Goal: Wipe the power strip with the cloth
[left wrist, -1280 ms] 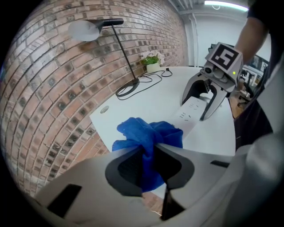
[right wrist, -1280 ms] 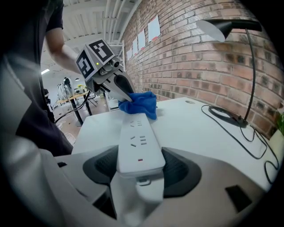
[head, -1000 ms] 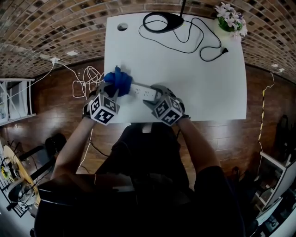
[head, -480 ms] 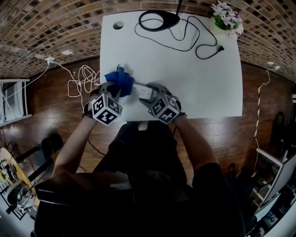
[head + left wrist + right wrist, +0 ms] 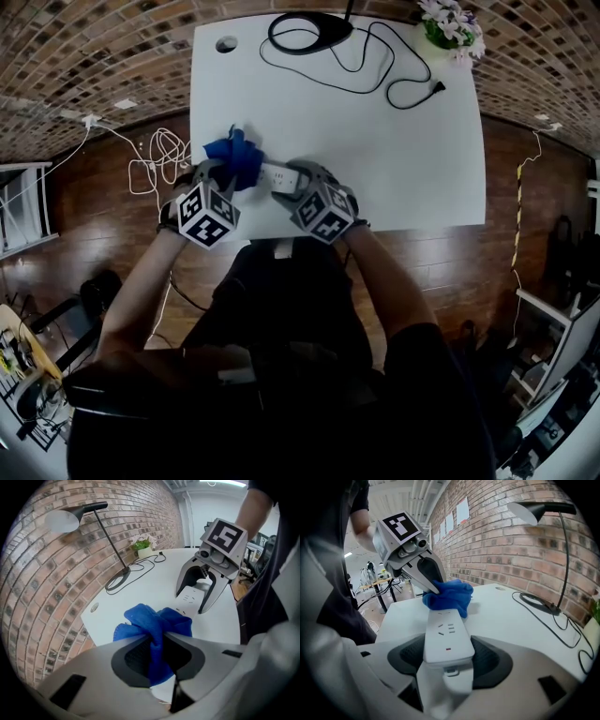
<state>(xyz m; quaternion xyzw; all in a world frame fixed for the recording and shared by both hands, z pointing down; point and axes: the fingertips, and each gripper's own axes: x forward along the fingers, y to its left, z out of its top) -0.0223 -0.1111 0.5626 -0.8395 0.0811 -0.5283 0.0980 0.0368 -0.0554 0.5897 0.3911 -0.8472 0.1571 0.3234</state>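
Observation:
A white power strip (image 5: 278, 177) (image 5: 446, 631) (image 5: 194, 596) lies near the front left of the white table (image 5: 375, 150). My right gripper (image 5: 306, 183) (image 5: 447, 660) is shut on the strip's near end, its jaws pressing both long sides. A bunched blue cloth (image 5: 234, 157) (image 5: 157, 630) (image 5: 447, 597) rests on the strip's far end. My left gripper (image 5: 221, 175) (image 5: 159, 656) is shut on that cloth, which bulges out between the jaws.
A black desk lamp (image 5: 309, 28) with its looping cable (image 5: 394, 75) sits at the table's far edge, next to a flower pot (image 5: 448, 23). A round cable hole (image 5: 226, 44) is at the far left corner. White cords (image 5: 155, 159) lie on the wooden floor left of the table.
My left gripper and the cloth have shifted a little along the strip toward the right gripper. The right gripper still holds the strip in place.

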